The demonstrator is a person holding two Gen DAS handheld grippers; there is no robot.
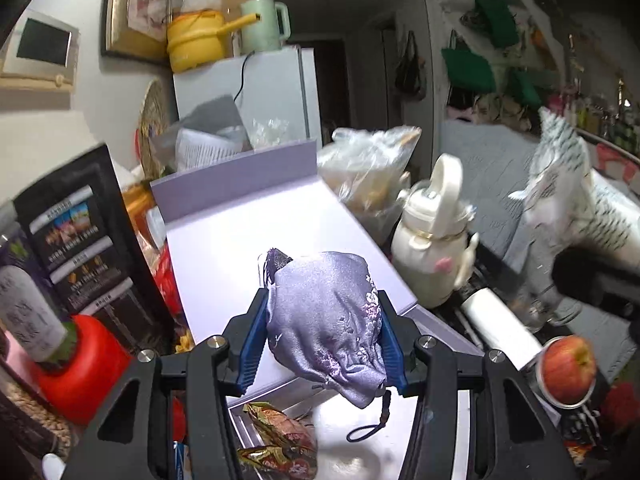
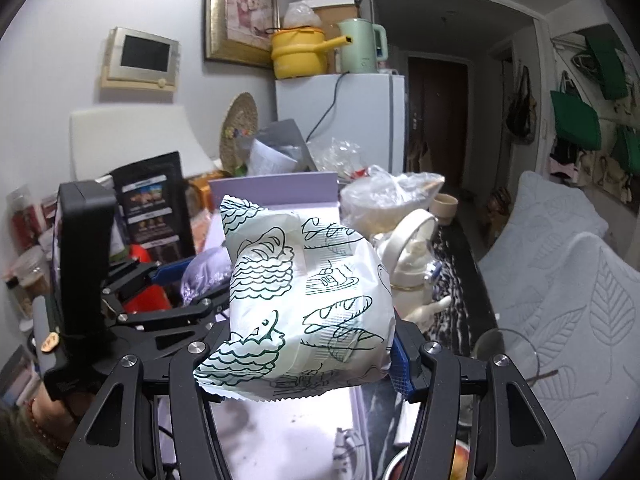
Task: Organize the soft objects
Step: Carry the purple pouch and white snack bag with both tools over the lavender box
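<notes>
My left gripper is shut on a lavender silk pouch with embroidered flowers; its dark cord dangles below. The pouch hangs above the pale floor of an open lavender box, whose lid stands upright at the far end. My right gripper is shut on a puffy white packet printed with green bread drawings, held over the same box. In the right wrist view the left gripper with the pouch is just to the left. The packet also shows at the right in the left wrist view.
A cream lidded bottle, a plastic bag and an apple crowd the box's right side. A black packet and a red-capped bottle stand on its left. A snack wrapper lies below. Quilted cushions are at right.
</notes>
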